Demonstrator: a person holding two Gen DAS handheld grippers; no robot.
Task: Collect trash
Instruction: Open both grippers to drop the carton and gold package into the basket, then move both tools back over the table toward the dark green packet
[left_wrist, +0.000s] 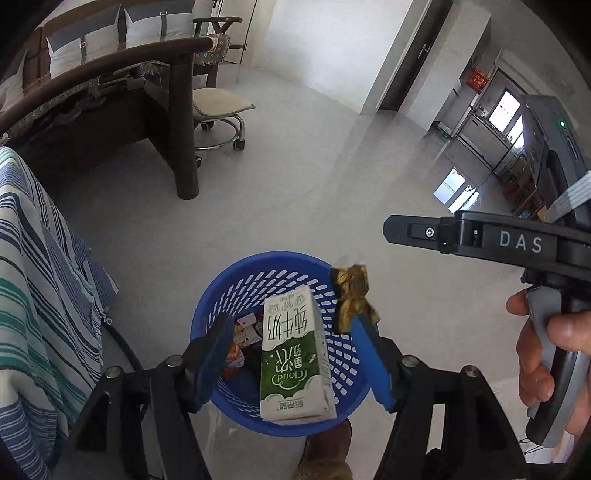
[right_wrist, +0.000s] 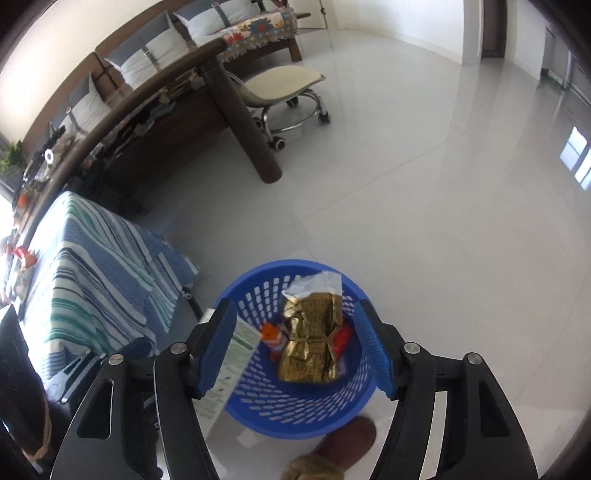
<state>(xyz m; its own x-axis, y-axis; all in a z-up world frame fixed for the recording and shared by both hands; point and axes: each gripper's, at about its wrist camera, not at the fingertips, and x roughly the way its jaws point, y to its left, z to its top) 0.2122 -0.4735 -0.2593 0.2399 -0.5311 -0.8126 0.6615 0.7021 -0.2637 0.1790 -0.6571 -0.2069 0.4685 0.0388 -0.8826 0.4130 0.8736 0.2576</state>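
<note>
Left claw angled downward, jaws apart, right claw likewise, jaws apart

a home; sofa with cushions, striped bedspread

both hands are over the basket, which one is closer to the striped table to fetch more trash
Left, probably. The striped cloth lies right beside the left gripper; from the right gripper it sits farther off, past the carton. Both pairs of jaws stand open over the blue basket.
</note>
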